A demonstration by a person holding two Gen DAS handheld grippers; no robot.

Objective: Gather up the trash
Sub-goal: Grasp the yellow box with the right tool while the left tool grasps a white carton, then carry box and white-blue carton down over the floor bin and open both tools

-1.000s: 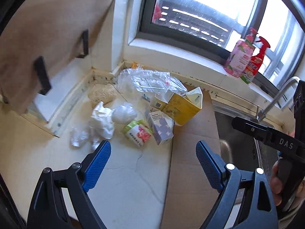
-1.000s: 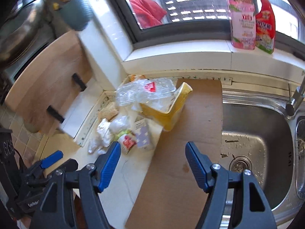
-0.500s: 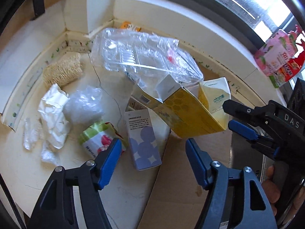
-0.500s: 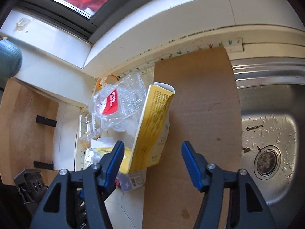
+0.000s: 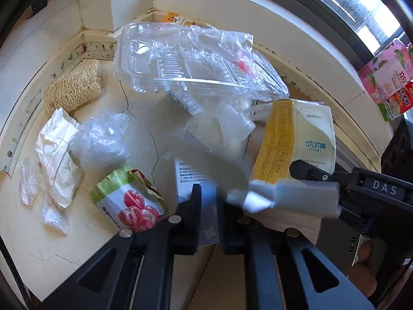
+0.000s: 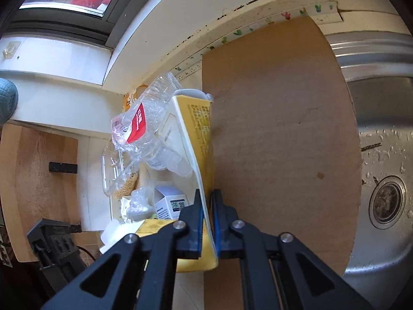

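Along the counter's back corner, under the window, we find the trash heaped together: a clear plastic clamshell tray (image 5: 180, 62) on top, a yellow toothpaste carton (image 5: 294, 144) leaning against it at the edge of a brown cardboard sheet (image 6: 278, 129), and a small pale blue box (image 5: 192, 178) lying flat in front.

Our right gripper (image 6: 206, 215) is pinching the yellow carton's thin side wall, one pad on each face, near its lower end. We judge the carton light and empty, stiff along its creases but easy to crush flat; gripped by a single panel it may swing or fold, so we would lift it slowly and keep it close to upright.

Our left gripper (image 5: 207, 201) is pressed nearly together right over the near end of the blue box. The jaws appear to nip its edge, though a blurred white flap crosses in front and we cannot tell for sure.

Beside these lie a tomato snack pouch (image 5: 129, 204), a crumpled white wrapper (image 5: 56, 155) and a wad of clear film (image 5: 99, 139). All look feather-light, soft and slippery; we would pinch them at a bunched fold, not a smooth face. The clamshell is springy and brittle, best taken by its rim.
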